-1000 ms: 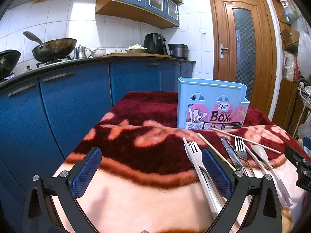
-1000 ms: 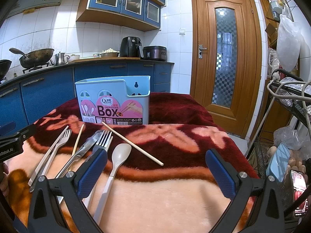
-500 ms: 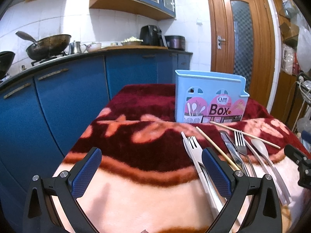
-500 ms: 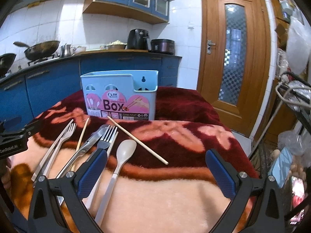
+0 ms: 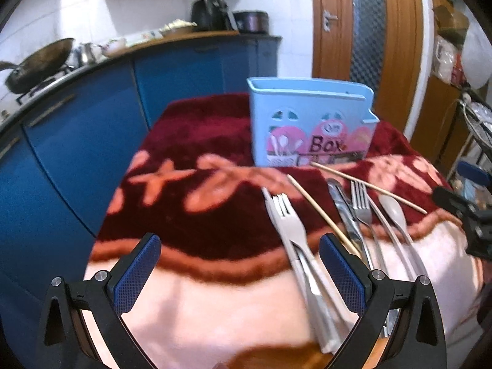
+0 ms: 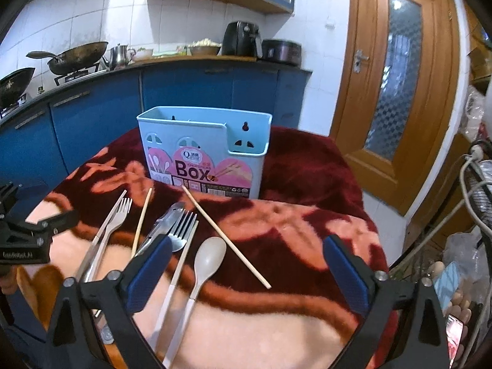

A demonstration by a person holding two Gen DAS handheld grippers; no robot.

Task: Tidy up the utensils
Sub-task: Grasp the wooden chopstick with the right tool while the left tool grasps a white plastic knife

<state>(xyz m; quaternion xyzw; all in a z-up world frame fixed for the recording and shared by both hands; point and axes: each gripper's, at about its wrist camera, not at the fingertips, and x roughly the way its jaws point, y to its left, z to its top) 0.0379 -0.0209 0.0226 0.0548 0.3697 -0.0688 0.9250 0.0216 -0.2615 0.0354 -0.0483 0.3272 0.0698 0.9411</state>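
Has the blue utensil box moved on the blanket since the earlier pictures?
No. The blue utensil box stands on the same dark red band of the blanket, the chopstick tip at its base; only the cameras tilted.

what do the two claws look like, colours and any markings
Both look alike: black angular plastic frames with silver screws, each finger faced with a blue, cross-hatched pad. See the left claw and the right claw. In the right wrist view, the left claw's black body bears pale lettering, too blurred to read reliably.
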